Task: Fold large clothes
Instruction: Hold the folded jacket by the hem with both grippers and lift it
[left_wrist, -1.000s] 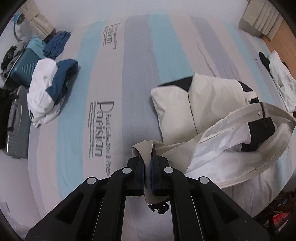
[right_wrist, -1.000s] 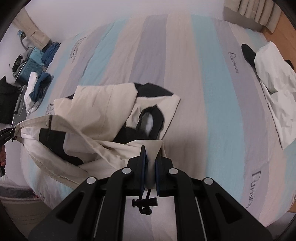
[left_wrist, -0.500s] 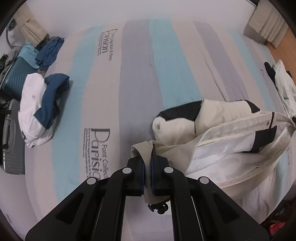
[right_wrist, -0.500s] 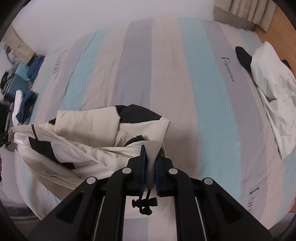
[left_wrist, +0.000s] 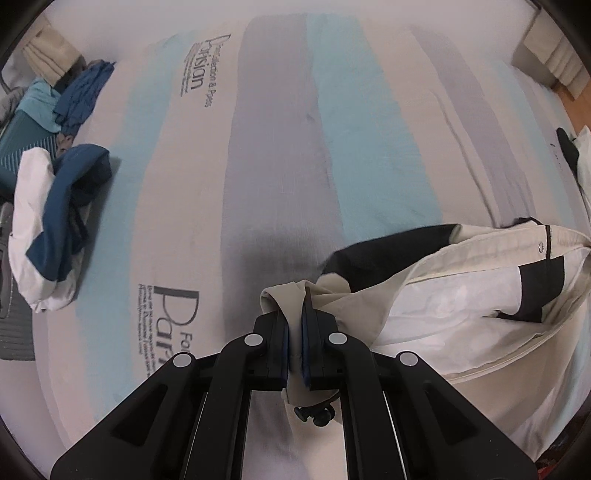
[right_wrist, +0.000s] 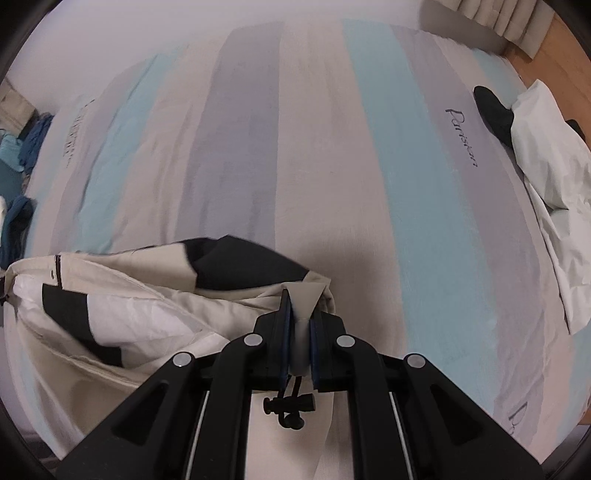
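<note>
Cream-and-black jacket (left_wrist: 461, 280), crumpled fabric pinched in both tongs (left_wrist: 294, 317) (right_wrist: 302, 321)

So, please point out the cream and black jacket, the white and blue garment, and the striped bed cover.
cream and black jacket (left_wrist: 461, 295): left wrist view, white lining.
white and blue garment (left_wrist: 33, 206): left wrist view, white part.
striped bed cover (right_wrist: 376, 147): right wrist view, turquoise stripe.

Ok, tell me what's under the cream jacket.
The cream jacket hangs from the left gripper and right gripper, both shut on its edge. Under it lies the striped bedcover. What it covers there is hidden.
</note>
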